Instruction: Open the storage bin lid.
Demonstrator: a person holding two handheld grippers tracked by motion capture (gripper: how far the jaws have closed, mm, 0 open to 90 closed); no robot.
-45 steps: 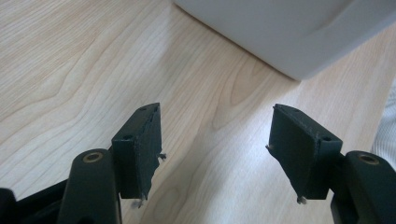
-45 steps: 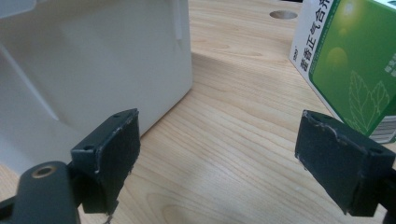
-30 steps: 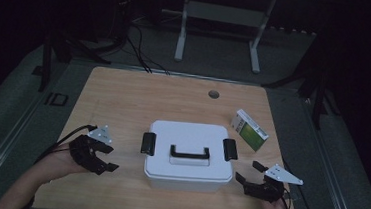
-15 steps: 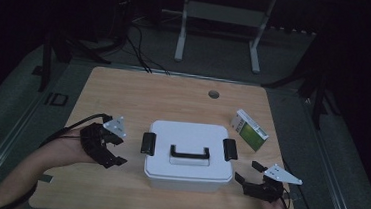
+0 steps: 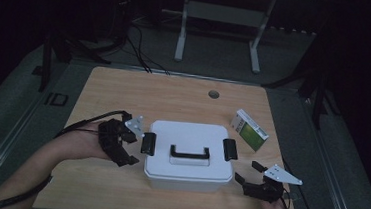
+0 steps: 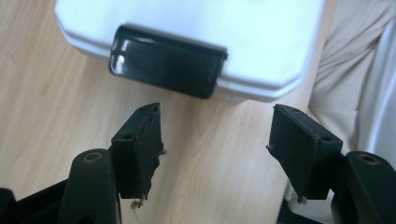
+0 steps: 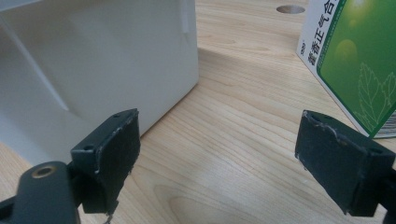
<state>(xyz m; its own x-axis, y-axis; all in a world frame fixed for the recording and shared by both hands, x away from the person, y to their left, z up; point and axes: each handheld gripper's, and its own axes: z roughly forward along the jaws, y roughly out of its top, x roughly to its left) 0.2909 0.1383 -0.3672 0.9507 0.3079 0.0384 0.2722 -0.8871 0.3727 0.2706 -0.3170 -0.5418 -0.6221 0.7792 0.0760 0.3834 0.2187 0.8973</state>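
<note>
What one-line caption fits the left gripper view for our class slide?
Open left gripper faces the black side latch of a white lidded box on a wooden table.

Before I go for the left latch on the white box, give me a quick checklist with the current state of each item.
1. Left gripper jaws open, nothing between them: ok.
2. Left latch lies ahead of the jaws, not yet touched: ok.
3. Left latch closed against the white box: ok.
4. Right latch state: looks closed, cannot tell for sure.
5. Right gripper open, resting low beside the box wall, holding nothing: ok.
6. Green carton stands apart from the box, out of the way: ok.
</note>
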